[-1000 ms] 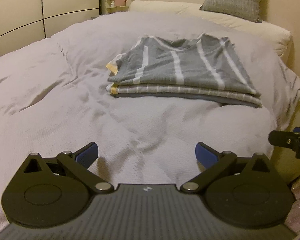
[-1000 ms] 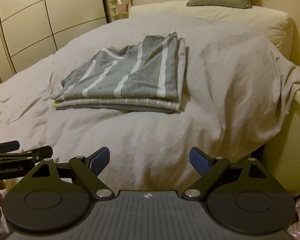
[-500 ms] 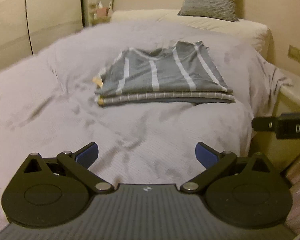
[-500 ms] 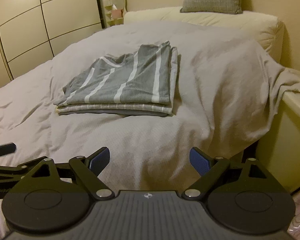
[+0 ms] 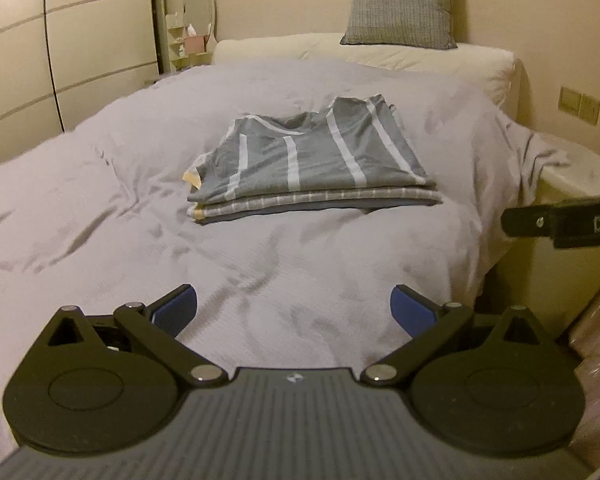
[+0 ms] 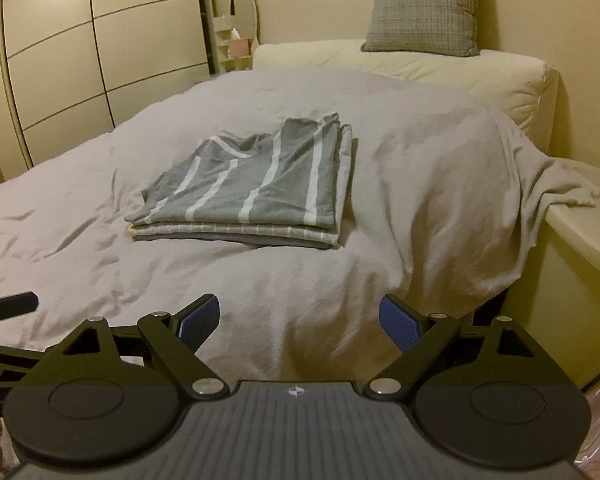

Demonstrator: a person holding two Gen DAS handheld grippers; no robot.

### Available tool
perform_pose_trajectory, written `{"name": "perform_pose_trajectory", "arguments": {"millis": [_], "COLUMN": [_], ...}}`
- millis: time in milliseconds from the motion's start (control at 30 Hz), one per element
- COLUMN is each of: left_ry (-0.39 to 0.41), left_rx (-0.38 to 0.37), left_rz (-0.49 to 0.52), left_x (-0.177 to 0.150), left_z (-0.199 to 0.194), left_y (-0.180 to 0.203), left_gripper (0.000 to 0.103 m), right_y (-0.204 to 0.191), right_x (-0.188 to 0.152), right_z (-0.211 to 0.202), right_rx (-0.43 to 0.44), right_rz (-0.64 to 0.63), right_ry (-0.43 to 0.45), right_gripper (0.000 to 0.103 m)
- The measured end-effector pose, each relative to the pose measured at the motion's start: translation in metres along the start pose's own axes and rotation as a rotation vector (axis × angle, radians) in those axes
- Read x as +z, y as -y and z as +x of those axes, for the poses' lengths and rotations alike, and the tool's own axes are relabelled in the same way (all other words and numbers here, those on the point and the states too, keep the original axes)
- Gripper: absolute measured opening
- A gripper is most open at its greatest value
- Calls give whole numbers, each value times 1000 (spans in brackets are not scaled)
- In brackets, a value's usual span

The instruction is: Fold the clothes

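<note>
A stack of folded clothes (image 5: 308, 168) (image 6: 252, 196) lies in the middle of the bed; its top piece is grey with white stripes, and a finer striped piece and a dark one lie under it. My left gripper (image 5: 294, 314) is open and empty, held well back from the stack over the near bedding. Open too, with nothing between its blue pads, my right gripper (image 6: 299, 322) hangs near the bed's front edge. Part of the right gripper's body (image 5: 560, 220) shows at the left wrist view's right edge.
A pale grey duvet (image 5: 100, 200) (image 6: 420, 184) covers the bed and drapes over its right corner. A grey cushion (image 5: 400, 4) rests on the cream headboard. Wardrobe doors (image 6: 100, 60) stand at left, and a cream ledge (image 6: 580, 248) runs beside the bed at right.
Both grippers have drawn back and up from the bed, so the folded stack looks smaller and farther. Both stay open and the stack has not moved.
</note>
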State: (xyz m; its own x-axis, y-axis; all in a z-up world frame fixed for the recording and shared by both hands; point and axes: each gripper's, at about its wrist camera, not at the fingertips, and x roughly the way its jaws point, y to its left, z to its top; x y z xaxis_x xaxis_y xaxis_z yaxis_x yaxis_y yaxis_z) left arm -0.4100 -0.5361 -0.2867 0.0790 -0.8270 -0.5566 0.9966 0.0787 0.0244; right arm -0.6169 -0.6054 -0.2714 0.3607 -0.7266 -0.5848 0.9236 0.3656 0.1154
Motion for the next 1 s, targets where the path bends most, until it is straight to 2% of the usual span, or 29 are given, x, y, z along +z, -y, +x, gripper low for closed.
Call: {"name": "perform_pose_trajectory", "arguments": {"millis": [133, 533, 1000], "left_ry": [-8, -5, 17], "left_rx": [-14, 36, 47], "left_rz": [-33, -35, -46], "left_x": [3, 4, 4], "left_z": [-6, -21, -32], "left_y": [0, 7, 12], "left_gripper": [102, 102, 102], "right_y": [-1, -2, -2], "right_x": [-1, -8, -9], "right_z": [-9, -30, -39], "right_rx": [-5, 2, 5], "right_rz": [-5, -4, 1], "right_ry": [1, 5, 13], "right_gripper": [89, 89, 89]}}
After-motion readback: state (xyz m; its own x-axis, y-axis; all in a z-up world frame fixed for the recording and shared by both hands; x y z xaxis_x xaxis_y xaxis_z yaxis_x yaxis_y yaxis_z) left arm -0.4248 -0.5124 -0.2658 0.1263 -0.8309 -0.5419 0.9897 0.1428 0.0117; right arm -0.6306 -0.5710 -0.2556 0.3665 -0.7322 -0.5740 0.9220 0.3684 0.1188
